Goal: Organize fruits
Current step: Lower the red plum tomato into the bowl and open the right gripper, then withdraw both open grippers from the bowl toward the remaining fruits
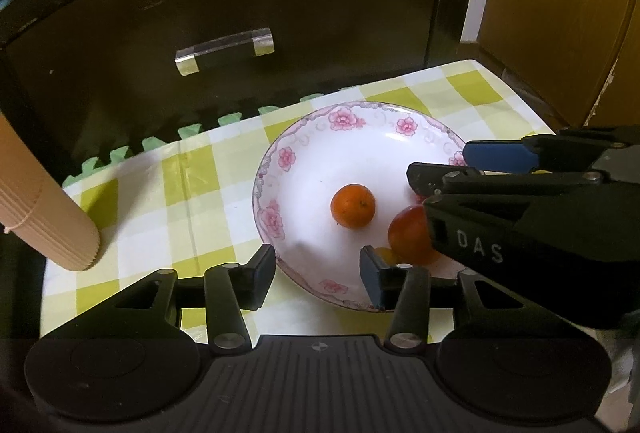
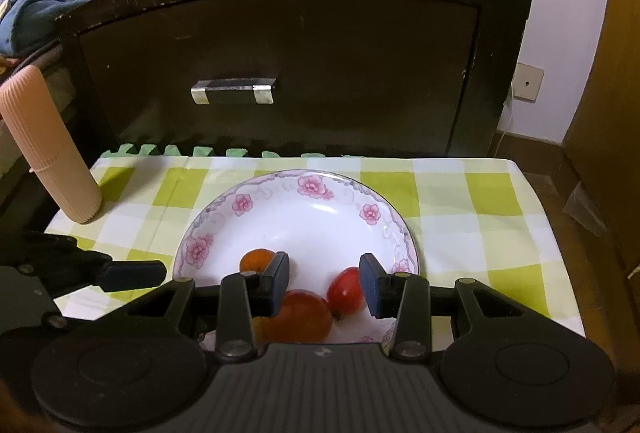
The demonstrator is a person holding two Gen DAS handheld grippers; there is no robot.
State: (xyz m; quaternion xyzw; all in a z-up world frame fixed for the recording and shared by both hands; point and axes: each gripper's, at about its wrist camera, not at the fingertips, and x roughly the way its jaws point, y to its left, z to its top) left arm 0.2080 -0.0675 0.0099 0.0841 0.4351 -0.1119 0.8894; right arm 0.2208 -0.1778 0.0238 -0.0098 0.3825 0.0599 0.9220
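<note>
Both claws spread (left claw (image 1: 318, 271), right claw (image 2: 324, 283)), fruit on plate (image 2: 304, 209), ribbed tube (image 2: 52, 149) left.

Both wrist views look forward and downward at the flowered plate (image 1: 280, 169), facing the dark cabinet (image 1: 240, 5) behind it. The left view sits at the plate's near-left edge, the right view at its near rim. Both share plate, cabinet and checked tabletop (image 2: 480, 201).

Left gripper (image 1: 318, 275) and right gripper (image 2: 324, 285) both hover low, jaws spread wide, holding nothing
</note>
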